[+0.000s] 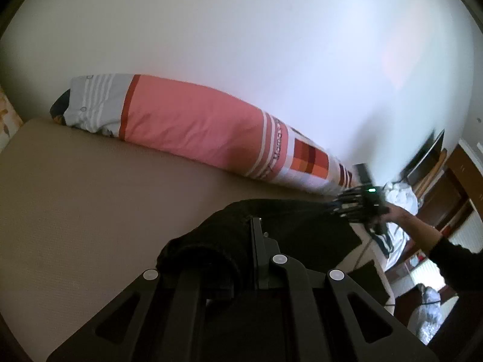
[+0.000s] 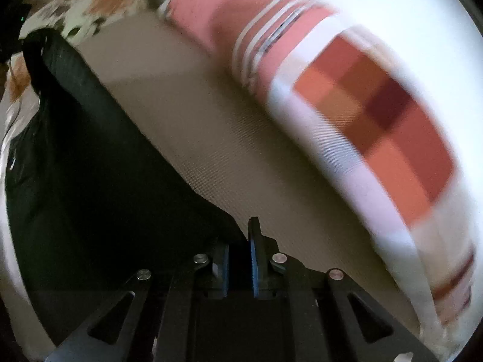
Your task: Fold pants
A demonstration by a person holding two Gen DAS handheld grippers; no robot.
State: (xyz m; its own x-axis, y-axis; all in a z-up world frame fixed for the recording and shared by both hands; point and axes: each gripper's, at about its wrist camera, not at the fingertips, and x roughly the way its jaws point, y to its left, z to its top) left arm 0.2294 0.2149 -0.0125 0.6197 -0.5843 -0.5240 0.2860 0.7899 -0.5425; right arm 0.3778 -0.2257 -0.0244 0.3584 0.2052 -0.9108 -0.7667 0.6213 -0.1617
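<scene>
The black pants point(image 1: 289, 226) hang stretched above the beige mattress point(image 1: 90, 199). My left gripper point(image 1: 241, 235) is shut on one end of the pants, with cloth bunched over its left finger. My right gripper point(image 1: 347, 203) shows at the right in the left wrist view, gripping the other end. In the right wrist view the right gripper point(image 2: 240, 241) is shut on the pants point(image 2: 90, 163), which stretch away to the upper left. The fabric covers its left finger.
A long pink, white and orange-checked bolster pillow point(image 1: 193, 126) lies along the white wall; it also shows in the right wrist view point(image 2: 362, 105). A patterned bedsheet point(image 2: 90, 6) lies past the mattress point(image 2: 229, 138). Furniture and white laundry point(image 1: 401, 196) stand at the far right.
</scene>
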